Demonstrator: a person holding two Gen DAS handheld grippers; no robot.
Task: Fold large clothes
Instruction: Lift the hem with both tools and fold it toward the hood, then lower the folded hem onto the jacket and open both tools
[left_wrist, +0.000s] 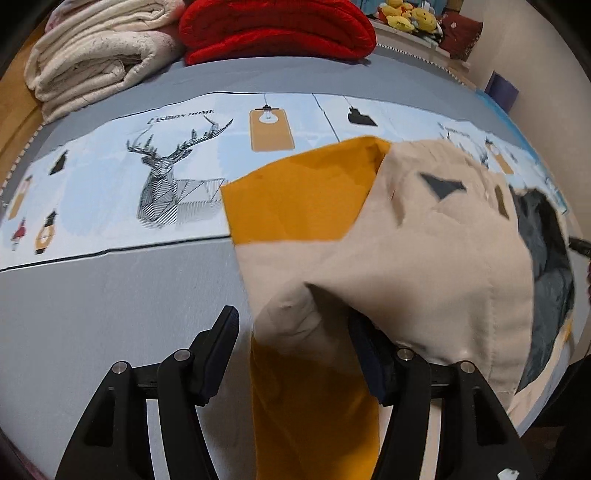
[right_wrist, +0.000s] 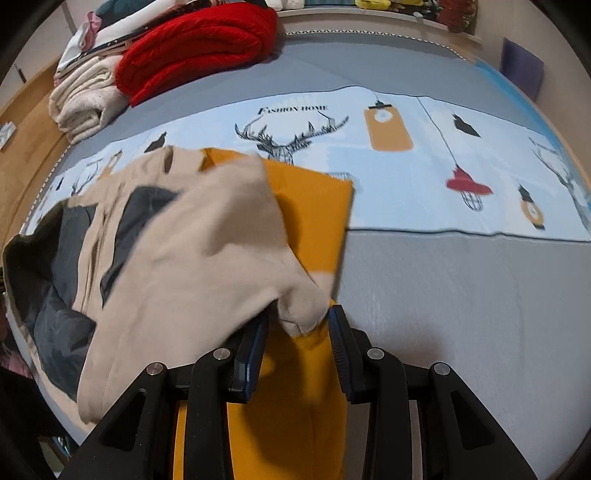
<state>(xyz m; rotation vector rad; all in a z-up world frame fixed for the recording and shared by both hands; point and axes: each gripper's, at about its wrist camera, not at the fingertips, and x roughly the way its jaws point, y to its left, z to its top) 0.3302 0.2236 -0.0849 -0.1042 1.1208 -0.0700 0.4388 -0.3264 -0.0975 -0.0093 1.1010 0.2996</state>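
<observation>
A large garment (left_wrist: 424, 258) in beige, mustard and dark grey lies bunched on the grey bed sheet (left_wrist: 110, 295) with its pale blue deer print. In the left wrist view the cloth hangs between the fingers of my left gripper (left_wrist: 291, 317) and drapes over the right finger, while the left finger (left_wrist: 221, 350) stands clear of it. In the right wrist view the garment (right_wrist: 184, 240) spreads to the left. My right gripper (right_wrist: 299, 317) is shut on a beige corner with mustard cloth under it, just above the sheet (right_wrist: 461, 295).
A folded red blanket (left_wrist: 277, 29) (right_wrist: 195, 48) and a folded cream blanket (left_wrist: 92, 62) (right_wrist: 85, 103) sit at the far side of the bed. Plush toys (left_wrist: 406, 16) line a shelf behind. A purple object (right_wrist: 521, 70) stands at the far right.
</observation>
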